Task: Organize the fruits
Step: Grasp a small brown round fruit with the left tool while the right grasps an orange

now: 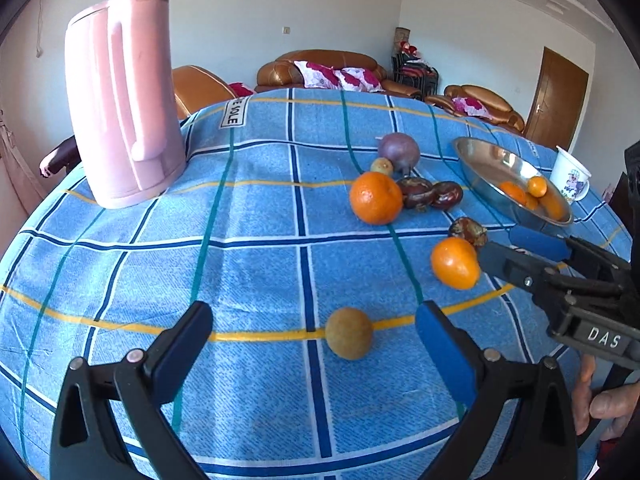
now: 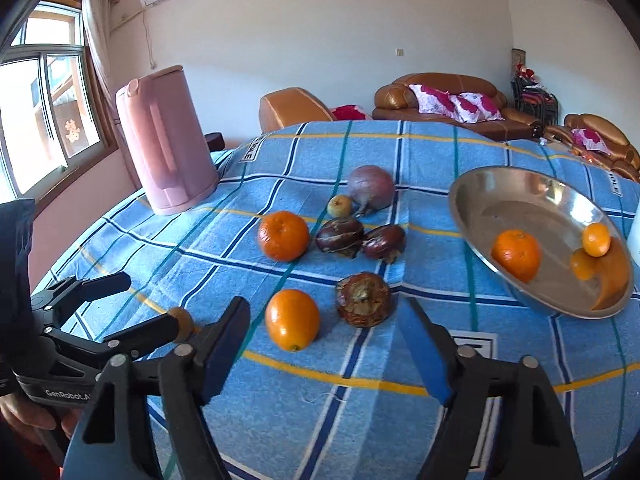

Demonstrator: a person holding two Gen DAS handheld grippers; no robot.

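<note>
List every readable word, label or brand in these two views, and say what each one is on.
"DAS" – white letters on the body of the right tongs, seen from the left wrist.
"GenRobot.A" – on the body of the left tongs, cut off by a finger of the right tongs.
"E SOLE" – label sewn on the blue checked cloth; the start is folded away.
Print on the white cup: a picture, no legible words.

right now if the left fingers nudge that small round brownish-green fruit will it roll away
Probably yes: the small round brownish-green fruit looks near-spherical and sits free on the flat blue plaid cloth. The cloth's weave may slow it. It is small, so likely light.
</note>
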